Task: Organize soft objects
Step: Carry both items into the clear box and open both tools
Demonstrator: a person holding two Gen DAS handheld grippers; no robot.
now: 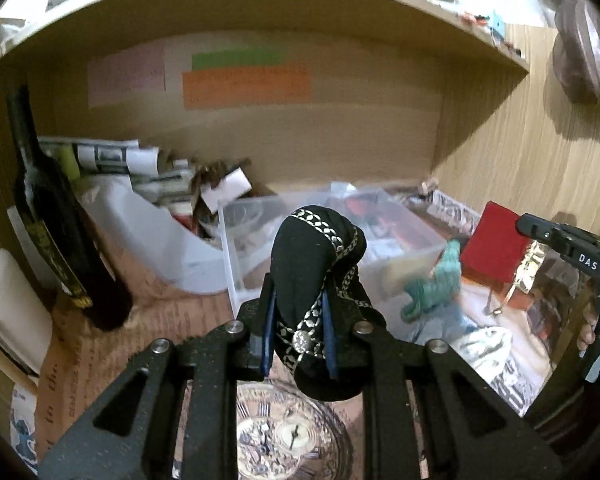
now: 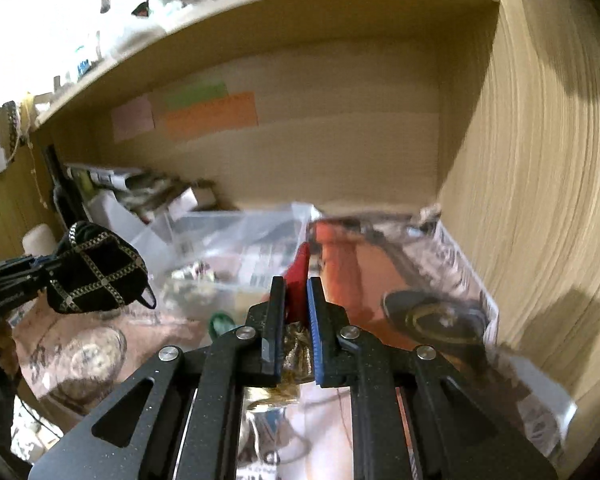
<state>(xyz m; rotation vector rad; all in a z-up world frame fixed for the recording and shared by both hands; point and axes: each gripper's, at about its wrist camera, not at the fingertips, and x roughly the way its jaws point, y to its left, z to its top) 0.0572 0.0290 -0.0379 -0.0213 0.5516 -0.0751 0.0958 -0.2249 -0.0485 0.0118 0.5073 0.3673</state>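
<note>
My left gripper [image 1: 298,300] is shut on a black fabric pouch with silver chain trim [image 1: 316,264], held above the desk in front of a clear plastic box [image 1: 260,240]. The pouch also shows at the left of the right wrist view [image 2: 96,276]. My right gripper [image 2: 296,292] is shut on a red flat object [image 2: 299,280], which also shows in the left wrist view [image 1: 496,242]. A teal knitted piece [image 1: 436,280] lies beside the clear box.
A dark wine bottle [image 1: 56,216] stands at the left by a white bin of papers [image 1: 140,216]. A glass dish [image 1: 288,436] sits below my left gripper. A dark round disc [image 2: 436,318] lies on an orange surface at right. Wooden walls enclose the shelf.
</note>
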